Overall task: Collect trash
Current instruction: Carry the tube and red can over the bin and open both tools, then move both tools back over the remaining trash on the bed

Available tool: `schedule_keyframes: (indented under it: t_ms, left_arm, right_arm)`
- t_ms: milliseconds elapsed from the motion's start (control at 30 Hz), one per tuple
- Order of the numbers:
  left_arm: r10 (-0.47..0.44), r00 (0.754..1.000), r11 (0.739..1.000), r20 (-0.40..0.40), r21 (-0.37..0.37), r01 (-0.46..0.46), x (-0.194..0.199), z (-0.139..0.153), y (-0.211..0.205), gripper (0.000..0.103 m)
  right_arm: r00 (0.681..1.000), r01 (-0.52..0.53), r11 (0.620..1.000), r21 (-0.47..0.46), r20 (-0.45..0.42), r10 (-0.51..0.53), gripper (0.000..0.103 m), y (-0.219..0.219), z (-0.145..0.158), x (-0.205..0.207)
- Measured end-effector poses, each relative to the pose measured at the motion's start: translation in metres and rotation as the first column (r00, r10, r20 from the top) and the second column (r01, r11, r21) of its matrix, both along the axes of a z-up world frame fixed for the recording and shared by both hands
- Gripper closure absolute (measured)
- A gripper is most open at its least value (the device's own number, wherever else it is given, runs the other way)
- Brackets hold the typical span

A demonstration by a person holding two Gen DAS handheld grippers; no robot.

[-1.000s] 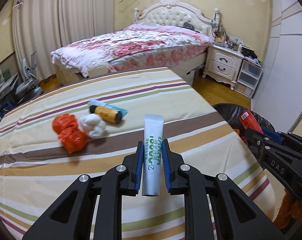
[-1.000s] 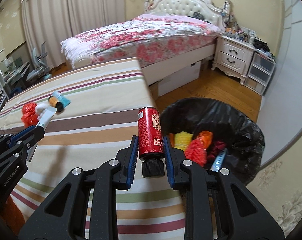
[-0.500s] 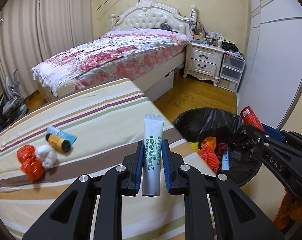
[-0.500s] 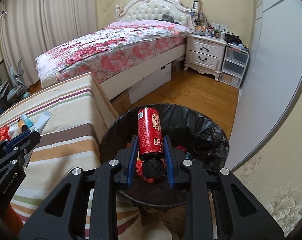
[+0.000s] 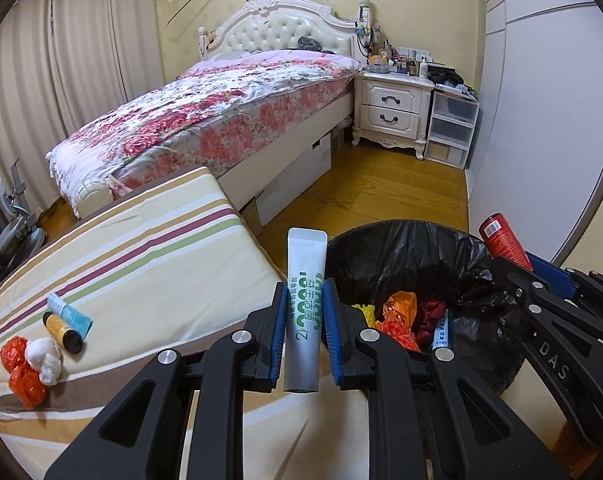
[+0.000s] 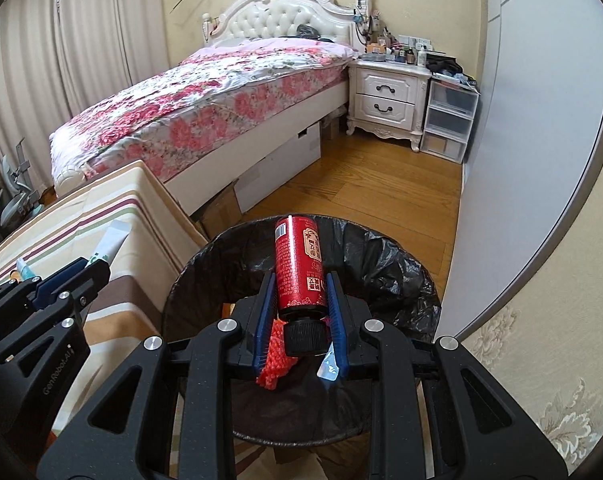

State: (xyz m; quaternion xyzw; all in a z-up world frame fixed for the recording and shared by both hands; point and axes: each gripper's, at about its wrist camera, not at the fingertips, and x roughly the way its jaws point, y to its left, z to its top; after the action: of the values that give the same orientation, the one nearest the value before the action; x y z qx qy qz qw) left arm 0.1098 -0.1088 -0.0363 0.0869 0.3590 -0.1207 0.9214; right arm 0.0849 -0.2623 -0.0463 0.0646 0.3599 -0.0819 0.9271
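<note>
My left gripper (image 5: pixel 304 312) is shut on a white tube with green print (image 5: pixel 306 280), held upright at the left rim of the bin (image 5: pixel 397 240). The bin is lined with a black bag and holds orange, red and yellow scraps (image 5: pixel 399 316). Over the bin's mouth (image 6: pixel 397 264), my right gripper (image 6: pixel 301 300) is shut on a red bottle with a black cap (image 6: pixel 299 272). Left behind on the striped table (image 5: pixel 149 264) lie a small yellow bottle (image 5: pixel 63 330), a blue tube (image 5: pixel 71 314), a white wad (image 5: pixel 47 360) and orange wads (image 5: pixel 23 376).
A bed with a floral cover (image 5: pixel 221 112) stands behind the table. A white nightstand (image 5: pixel 393 112) and plastic drawers (image 5: pixel 451 128) stand at the far wall. Wooden floor (image 5: pixel 361 200) stretches between bed and bin. A grey wall panel (image 6: pixel 533 160) rises right of the bin.
Both grippers have swung right, from over the striped table to the bin, each keeping its hold. The right one now hangs over the bin's mouth, the left one at its rim.
</note>
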Motion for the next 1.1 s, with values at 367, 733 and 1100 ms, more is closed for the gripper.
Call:
schedule_keyframes:
  t_ms: [367, 733, 1100]
  left_arm:
    - [-0.006, 1.000, 0.999, -0.012, 0.054, 0.006, 0.025, -0.010, -0.022, 0.084]
    - [0.010, 1.000, 0.998, -0.019, 0.060, -0.009, 0.027, -0.012, -0.022, 0.042]
    - [0.037, 0.999, 0.998, -0.004, 0.058, -0.037, 0.017, -0.006, -0.009, 0.031]
  right_arm:
    - [0.999, 0.045, 0.999, 0.020, -0.016, -0.044, 0.078, -0.017, -0.011, 0.013]
    - [0.996, 0.088, 0.996, 0.024, -0.004, -0.088, 0.056, -0.027, -0.013, 0.009]
    - [0.996, 0.089, 0.996, 0.010, 0.004, -0.089, 0.043, -0.023, -0.008, 0.000]
